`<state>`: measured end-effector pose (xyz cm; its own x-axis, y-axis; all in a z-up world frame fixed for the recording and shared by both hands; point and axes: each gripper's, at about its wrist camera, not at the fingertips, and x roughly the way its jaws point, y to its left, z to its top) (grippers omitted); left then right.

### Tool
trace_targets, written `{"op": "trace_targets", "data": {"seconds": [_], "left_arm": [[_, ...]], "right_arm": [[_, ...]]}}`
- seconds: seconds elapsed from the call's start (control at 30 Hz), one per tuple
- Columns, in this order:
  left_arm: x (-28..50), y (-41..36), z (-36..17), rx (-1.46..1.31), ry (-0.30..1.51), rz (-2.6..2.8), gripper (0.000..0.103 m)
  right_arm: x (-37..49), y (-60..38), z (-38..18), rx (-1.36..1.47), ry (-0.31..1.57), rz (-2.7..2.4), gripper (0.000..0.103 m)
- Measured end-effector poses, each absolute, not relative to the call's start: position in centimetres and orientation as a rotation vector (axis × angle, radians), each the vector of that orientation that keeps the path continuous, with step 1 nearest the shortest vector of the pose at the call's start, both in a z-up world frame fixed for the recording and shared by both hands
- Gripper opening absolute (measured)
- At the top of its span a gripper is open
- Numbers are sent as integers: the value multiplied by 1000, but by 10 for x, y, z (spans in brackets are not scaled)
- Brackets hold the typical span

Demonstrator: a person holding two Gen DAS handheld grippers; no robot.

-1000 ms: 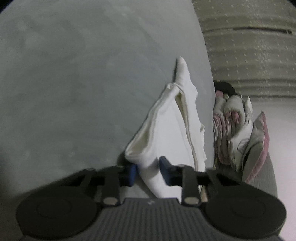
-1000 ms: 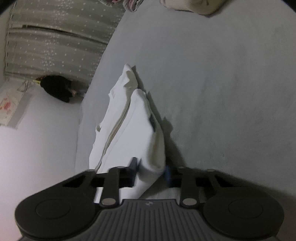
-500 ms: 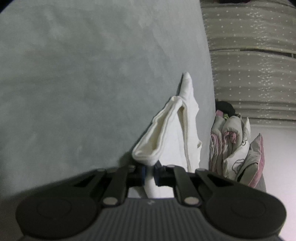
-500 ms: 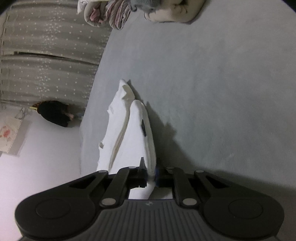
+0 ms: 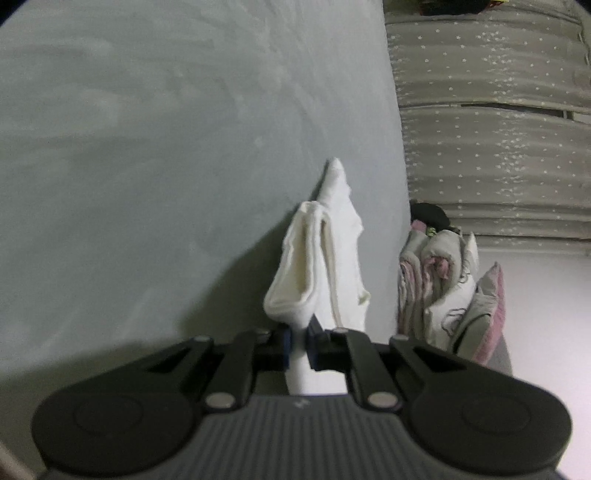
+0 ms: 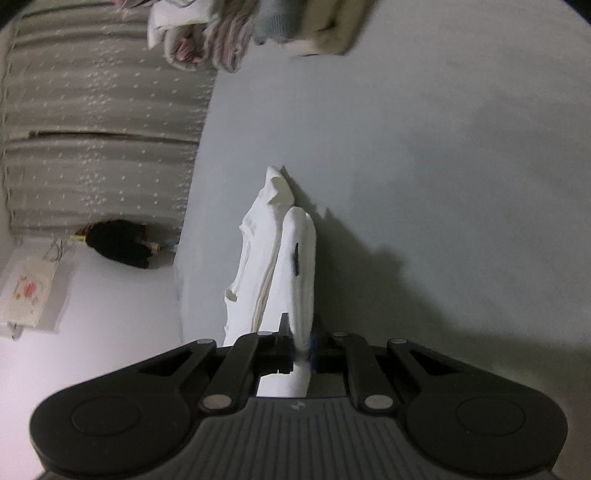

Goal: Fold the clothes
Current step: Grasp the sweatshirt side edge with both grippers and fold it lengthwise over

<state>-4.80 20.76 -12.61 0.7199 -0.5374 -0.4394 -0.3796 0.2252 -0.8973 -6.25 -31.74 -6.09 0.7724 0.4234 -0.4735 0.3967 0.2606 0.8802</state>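
Observation:
A white garment (image 5: pixel 325 266) hangs doubled over above the grey bed sheet (image 5: pixel 147 166), its far tip still resting on the sheet. My left gripper (image 5: pixel 300 349) is shut on one near corner of it, the cloth pinched between the blue pads. In the right wrist view the same white garment (image 6: pixel 280 266) shows a small dark tag on its fold, and my right gripper (image 6: pixel 303 349) is shut on the other near corner. Both lifted folds cast shadows on the sheet.
A heap of pink and white clothes (image 5: pixel 447 291) lies at the bed's edge beside the garment. More folded and bundled clothes (image 6: pixel 251 29) sit at the far end of the bed. Star-patterned curtains (image 6: pixel 99 122), a dark bag (image 6: pixel 118 243) and pale floor lie beyond the edge.
Both grippers closed onto the white garment's near corners, then rose and pulled back, lifting the cloth so it hangs narrower and taller with only its far end on the sheet.

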Motion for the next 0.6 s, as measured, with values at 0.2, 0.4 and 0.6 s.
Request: {"op": "trace_targets", "data": {"seconds": [0.2,0.4,0.6], "left_arm": [[-92,216,-122,-1449,818,-132,8],[-94,218,-116,-1479,819,-115,8],[-71,215,-91,-1476,780,-164,8]], "right_arm": [[-104,-317,-45,1349,710,34,10],[-93,-315,-33,1357,703,51,10],[-70,-320,-25,1373,683,70,10]]}}
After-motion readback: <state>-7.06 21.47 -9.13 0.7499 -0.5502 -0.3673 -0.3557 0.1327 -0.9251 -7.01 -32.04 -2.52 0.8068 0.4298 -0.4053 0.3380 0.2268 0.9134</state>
